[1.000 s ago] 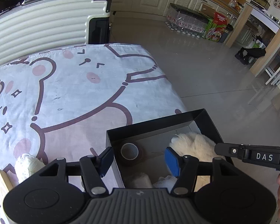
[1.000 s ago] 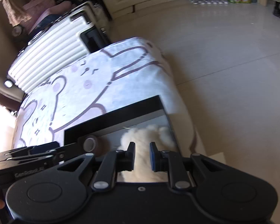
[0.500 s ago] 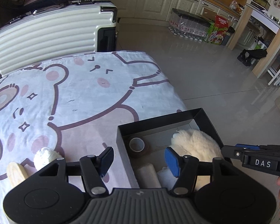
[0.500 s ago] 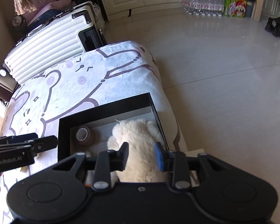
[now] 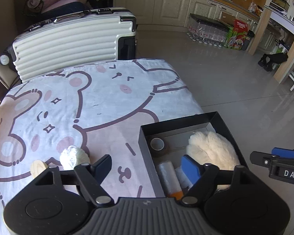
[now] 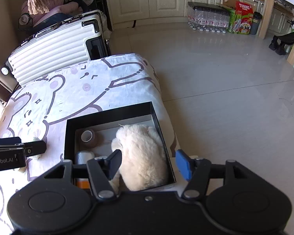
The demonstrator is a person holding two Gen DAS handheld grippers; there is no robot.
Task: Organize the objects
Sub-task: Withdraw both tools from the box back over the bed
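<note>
A black box [image 5: 186, 122] [image 6: 107, 115] sits at the table's right edge. Inside it lie a cream plush toy [image 5: 211, 149] [image 6: 141, 152], a brown tape roll [image 5: 157, 144] [image 6: 87, 136] and a clear-wrapped roll [image 5: 167, 173]. On the cloth to the box's left lie a white yarn ball [image 5: 73, 156] and a pale wooden piece [image 5: 38, 167]. My left gripper [image 5: 147, 165] hangs above the box's left wall, its jaws opening with nothing held. My right gripper [image 6: 148, 163] hovers over the plush toy, jaws opening, pads apart from the fur.
A bear-print cloth [image 5: 88, 101] covers the table. A white ribbed suitcase [image 5: 72, 39] stands behind its far edge. To the right is open tiled floor [image 5: 235, 82], with bottled water packs [image 5: 205, 33] and cabinets along the far wall.
Both grippers rose and drew back from the box. The right jaws, nearly shut over the plush toy, spread wide. The left jaws widened too. The yarn ball and wooden piece came into fuller view.
</note>
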